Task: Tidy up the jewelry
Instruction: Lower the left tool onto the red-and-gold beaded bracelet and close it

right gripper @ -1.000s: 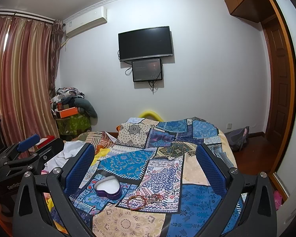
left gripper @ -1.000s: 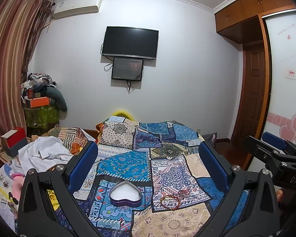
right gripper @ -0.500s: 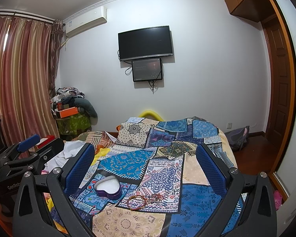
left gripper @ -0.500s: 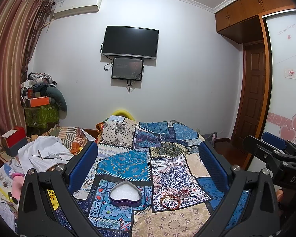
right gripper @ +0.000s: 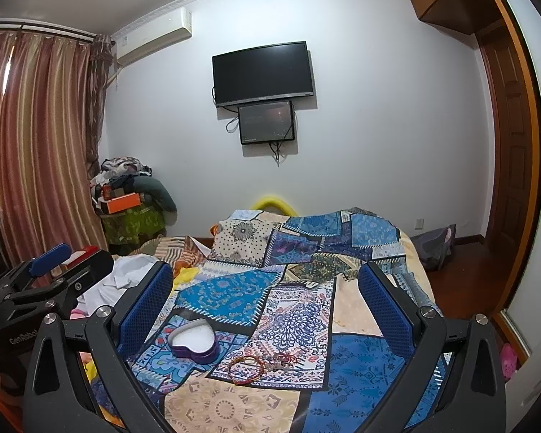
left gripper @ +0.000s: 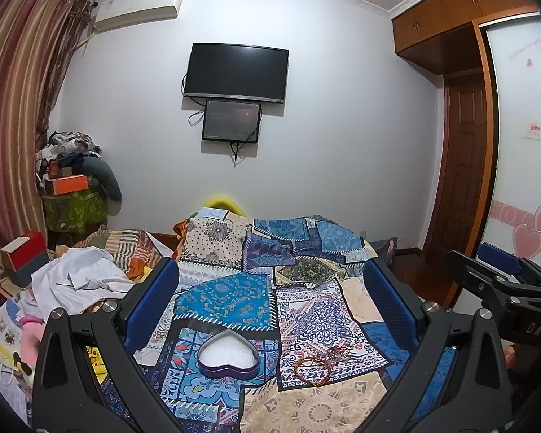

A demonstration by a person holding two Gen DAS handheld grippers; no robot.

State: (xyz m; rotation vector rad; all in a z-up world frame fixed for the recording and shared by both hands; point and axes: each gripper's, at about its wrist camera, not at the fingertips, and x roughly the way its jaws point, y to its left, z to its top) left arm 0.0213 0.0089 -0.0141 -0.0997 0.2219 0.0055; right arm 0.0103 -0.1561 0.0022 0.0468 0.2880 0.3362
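Both tools are hovering above the bed, well short of the jewelry, each spread wide and gripping nothing: left tool, right tool. Probably a start pose, framing the targets between the fingers before reaching in. The heart-shaped tin is sitting lid-off on the patchwork quilt, white lining up, likely laid open that way so pieces can drop straight in. The red bead bracelet is lying flat just beside the tin, to its right, not touching it; a smaller tangle of jewelry is resting against the bracelet's far side. In the right wrist view the tin and bracelet are showing the same layout. Hard to tell what the tangle is: chain, charms or another bracelet, too small. The tin's lid is not in view. The near edge of the bed is cut off by the tool frames.
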